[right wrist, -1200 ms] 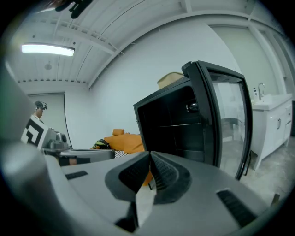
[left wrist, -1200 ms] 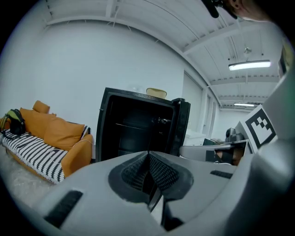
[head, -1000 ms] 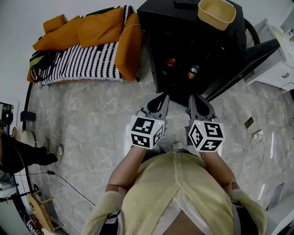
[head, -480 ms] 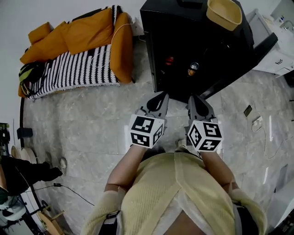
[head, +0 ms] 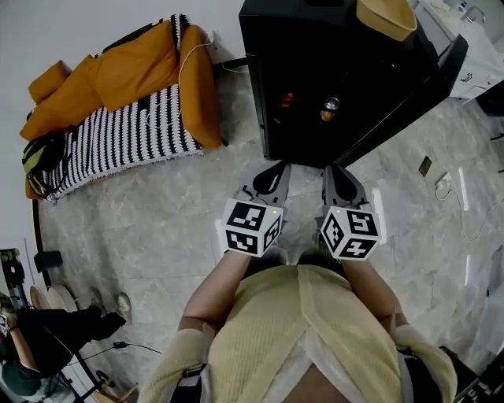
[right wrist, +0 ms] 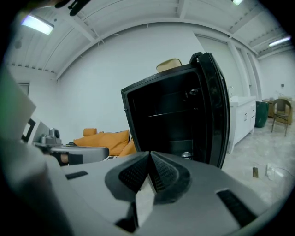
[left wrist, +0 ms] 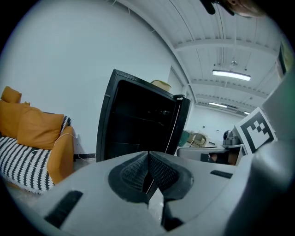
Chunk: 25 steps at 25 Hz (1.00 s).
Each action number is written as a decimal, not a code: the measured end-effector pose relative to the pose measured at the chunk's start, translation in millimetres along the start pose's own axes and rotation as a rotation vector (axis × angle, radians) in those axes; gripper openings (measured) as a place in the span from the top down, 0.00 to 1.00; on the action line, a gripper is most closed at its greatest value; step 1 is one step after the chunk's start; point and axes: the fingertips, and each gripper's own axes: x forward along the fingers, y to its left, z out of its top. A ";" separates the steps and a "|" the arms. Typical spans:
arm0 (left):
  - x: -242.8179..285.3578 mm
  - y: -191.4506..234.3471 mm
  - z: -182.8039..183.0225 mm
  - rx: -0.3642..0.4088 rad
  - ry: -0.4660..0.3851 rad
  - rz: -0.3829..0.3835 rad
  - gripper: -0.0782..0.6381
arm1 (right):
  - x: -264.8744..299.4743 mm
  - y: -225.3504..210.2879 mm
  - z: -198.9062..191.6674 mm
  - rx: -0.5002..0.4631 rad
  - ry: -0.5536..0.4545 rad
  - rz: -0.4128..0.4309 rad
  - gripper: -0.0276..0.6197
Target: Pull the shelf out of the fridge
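The black fridge (head: 331, 71) stands ahead with its door (head: 409, 102) swung open to the right. Inside, the interior is dark; a red can (head: 286, 100) and a silver-topped can (head: 329, 105) show low down. A shelf edge (right wrist: 173, 113) shows faintly in the right gripper view. My left gripper (head: 277, 169) and right gripper (head: 337, 171) are side by side over the floor, just short of the fridge's front. Both are shut with nothing between the pads, as the left gripper view (left wrist: 147, 171) and right gripper view (right wrist: 150, 171) show.
A tan basket (head: 386, 16) sits on top of the fridge. An orange sofa (head: 118, 71) with a striped blanket is to the left. White cabinets (head: 472, 47) stand at the right, with cables and a small object (head: 439, 185) on the floor. A person (head: 47, 346) stands at lower left.
The view has swung and the fridge has drawn a little nearer to the grippers. Both grippers stay shut and side by side.
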 end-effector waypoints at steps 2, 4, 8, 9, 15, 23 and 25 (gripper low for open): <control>-1.7 2.9 -5.9 0.004 0.013 -0.021 0.86 | -1.4 2.5 -6.6 0.012 0.000 -0.024 0.91; -2.6 5.3 -12.8 0.002 0.024 -0.038 0.86 | -3.4 4.1 -12.4 0.019 -0.005 -0.047 0.91; -4.5 4.1 -25.0 -0.013 0.039 -0.069 0.86 | -8.6 5.3 -22.2 0.021 -0.004 -0.089 0.91; -4.8 2.7 -26.9 -0.013 0.040 -0.078 0.86 | -10.3 5.5 -23.8 0.023 -0.003 -0.097 0.91; -2.1 -2.5 -37.5 -0.030 0.056 -0.108 0.86 | -20.0 1.6 -34.3 0.036 0.010 -0.133 0.91; 15.2 9.1 -46.2 -0.071 0.050 -0.052 0.86 | 0.9 -17.1 -50.0 0.059 0.040 -0.148 0.91; 20.8 11.5 -47.3 -0.080 0.045 -0.037 0.86 | 8.3 -21.7 -49.9 0.050 0.039 -0.146 0.91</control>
